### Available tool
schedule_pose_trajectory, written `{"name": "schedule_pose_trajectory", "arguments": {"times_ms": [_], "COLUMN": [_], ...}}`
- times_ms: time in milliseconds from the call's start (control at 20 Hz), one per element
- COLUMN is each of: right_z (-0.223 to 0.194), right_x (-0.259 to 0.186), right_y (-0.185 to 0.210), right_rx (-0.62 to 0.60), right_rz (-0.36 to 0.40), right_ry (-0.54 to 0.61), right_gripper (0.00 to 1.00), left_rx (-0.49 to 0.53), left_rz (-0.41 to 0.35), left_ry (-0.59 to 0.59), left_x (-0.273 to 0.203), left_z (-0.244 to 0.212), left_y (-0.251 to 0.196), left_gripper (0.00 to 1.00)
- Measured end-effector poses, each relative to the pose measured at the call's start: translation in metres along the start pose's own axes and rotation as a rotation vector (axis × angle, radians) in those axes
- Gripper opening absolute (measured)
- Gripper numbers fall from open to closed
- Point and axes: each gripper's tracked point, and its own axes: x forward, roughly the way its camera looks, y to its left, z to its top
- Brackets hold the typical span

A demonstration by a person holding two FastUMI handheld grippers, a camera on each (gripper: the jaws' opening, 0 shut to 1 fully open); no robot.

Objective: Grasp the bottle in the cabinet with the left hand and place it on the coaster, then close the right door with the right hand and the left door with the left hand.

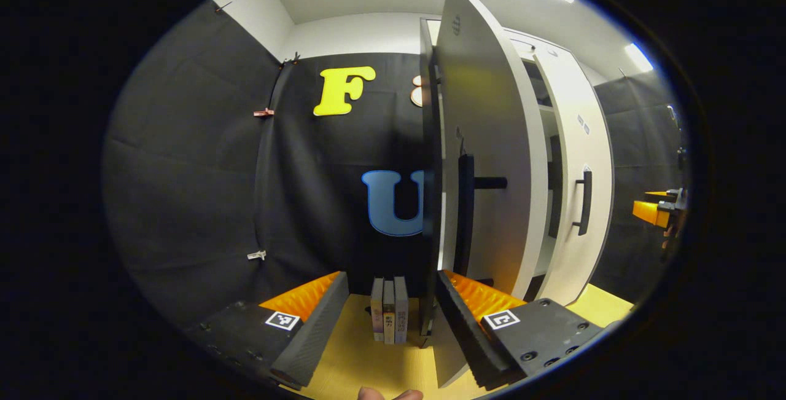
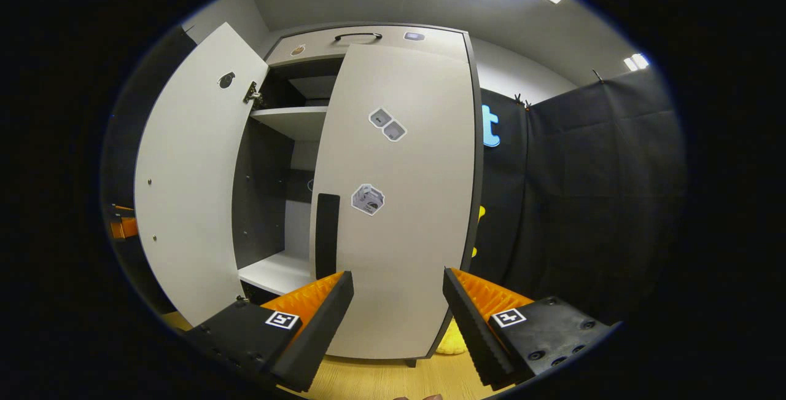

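Observation:
The cabinet's left door [image 1: 491, 160] stands open, nearly edge-on to me, with its black handle [image 1: 465, 215] on the face I see. My left gripper [image 1: 393, 277] is open; the door's free edge rises between its fingers, close to the right one. The right door [image 2: 393, 203] lies flat against the cabinet front, with its black handle [image 2: 327, 234] near its left edge. My right gripper [image 2: 399, 274] is open just in front of that door, nothing between its fingers. The open left door [image 2: 190, 191] and bare white shelves [image 2: 276, 271] show beside it.
Three books [image 1: 389, 317] stand upright on the wooden table [image 1: 356, 351] ahead of the left gripper. The right door [image 1: 577, 191] and the right gripper [image 1: 660, 209] show far right. A yellow object [image 2: 457, 335] lies by the cabinet's lower right corner. Black cloth walls surround the booth.

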Motion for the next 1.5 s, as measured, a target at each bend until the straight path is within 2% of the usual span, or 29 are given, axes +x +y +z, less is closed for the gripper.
{"name": "schedule_pose_trajectory", "arguments": {"times_ms": [700, 1000, 1150, 1300, 1500], "right_z": [-0.017, -0.017, -0.017, -0.015, -0.014], "right_x": [-0.029, -0.036, -0.042, -0.045, -0.044], "right_y": [-0.016, -0.031, -0.039, -0.049, -0.049], "right_rx": [0.015, 0.016, 0.025, 0.035, 0.039], "right_rz": [0.054, 0.036, 0.018, 0.014, 0.022], "right_ry": [0.035, 0.035, 0.040, 0.042, 0.043], "right_gripper": [0.98, 0.98, 0.98, 0.98, 0.98], "left_rx": [0.008, 0.059, 0.012, -0.033, -0.029], "left_rz": [-0.052, -0.129, -0.167, -0.177, -0.167], "left_ry": [0.010, -0.008, -0.005, -0.004, -0.008], "left_x": [-0.001, 0.030, 0.055, 0.069, 0.080], "left_z": [0.000, 0.004, -0.001, -0.002, -0.001], "left_y": [-0.079, -0.141, -0.172, -0.189, -0.199], "left_gripper": [0.93, 0.93, 0.94, 0.93, 0.94]}}
